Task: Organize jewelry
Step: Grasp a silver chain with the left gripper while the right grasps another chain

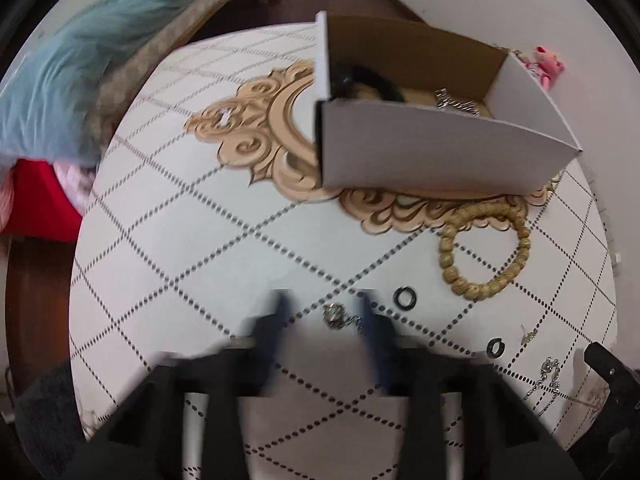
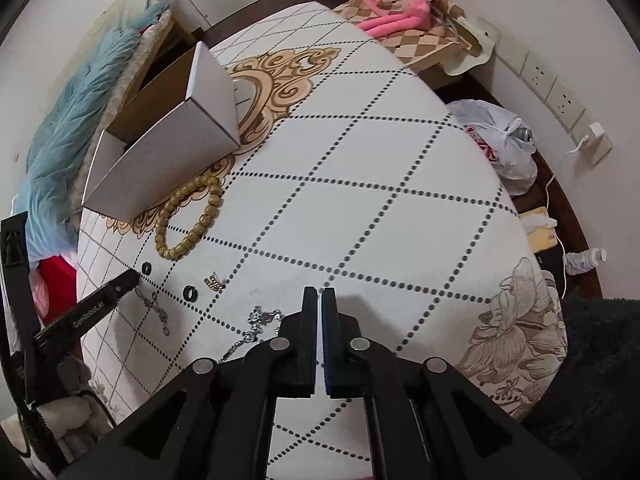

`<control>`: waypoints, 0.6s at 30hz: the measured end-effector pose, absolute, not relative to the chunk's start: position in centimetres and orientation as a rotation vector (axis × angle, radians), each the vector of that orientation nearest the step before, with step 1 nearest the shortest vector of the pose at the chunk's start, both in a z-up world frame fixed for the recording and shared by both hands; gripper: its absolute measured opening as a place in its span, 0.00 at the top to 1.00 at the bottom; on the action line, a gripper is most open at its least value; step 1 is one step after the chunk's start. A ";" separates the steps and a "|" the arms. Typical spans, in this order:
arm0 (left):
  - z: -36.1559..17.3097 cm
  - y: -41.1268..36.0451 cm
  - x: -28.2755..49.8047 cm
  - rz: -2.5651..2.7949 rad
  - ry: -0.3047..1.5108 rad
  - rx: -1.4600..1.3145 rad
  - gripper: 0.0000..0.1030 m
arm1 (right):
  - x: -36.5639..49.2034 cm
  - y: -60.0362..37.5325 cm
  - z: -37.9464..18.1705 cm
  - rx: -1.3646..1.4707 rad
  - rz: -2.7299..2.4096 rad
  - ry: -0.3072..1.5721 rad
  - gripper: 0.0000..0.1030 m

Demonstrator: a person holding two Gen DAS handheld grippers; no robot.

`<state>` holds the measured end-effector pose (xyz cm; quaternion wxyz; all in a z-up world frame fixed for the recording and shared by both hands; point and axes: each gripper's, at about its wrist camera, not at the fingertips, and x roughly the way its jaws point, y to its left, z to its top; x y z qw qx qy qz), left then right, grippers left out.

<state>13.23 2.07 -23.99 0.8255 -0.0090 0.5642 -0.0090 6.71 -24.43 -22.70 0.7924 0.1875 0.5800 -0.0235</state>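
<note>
Between the spread left tongs [image 1: 324,312], silver bracelet [image 1: 334,316] on table [image 1: 200,240]

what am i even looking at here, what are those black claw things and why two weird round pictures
Each black claw is a hand-held gripper: a person carries one in each hand, with a wide-angle camera looking along its two fingers, hence two round pictures. The left hand-held gripper is open, its fingers either side of a small silver chain, holding nothing yet. The right hand-held gripper is shut and empty. On the patterned table lie a tan bead bracelet, two black rings, a small gold piece and a silver necklace. The open cardboard box already holds some items.
</note>
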 end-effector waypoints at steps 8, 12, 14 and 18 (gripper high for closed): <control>-23.3 2.9 11.5 -0.069 1.189 -0.086 0.93 | 6.6 -22.7 -22.5 0.347 0.021 1.255 0.73; -22.5 4.5 9.0 -0.072 1.192 -0.121 0.93 | 6.4 -20.3 -22.5 0.226 0.040 1.254 0.60; -22.3 4.7 8.0 -0.077 1.200 -0.138 0.93 | 6.4 -19.5 -22.8 0.182 0.037 1.254 0.60; -22.2 5.5 6.2 -0.069 1.211 -0.154 0.93 | 6.1 -18.7 -23.6 0.137 0.017 1.255 0.59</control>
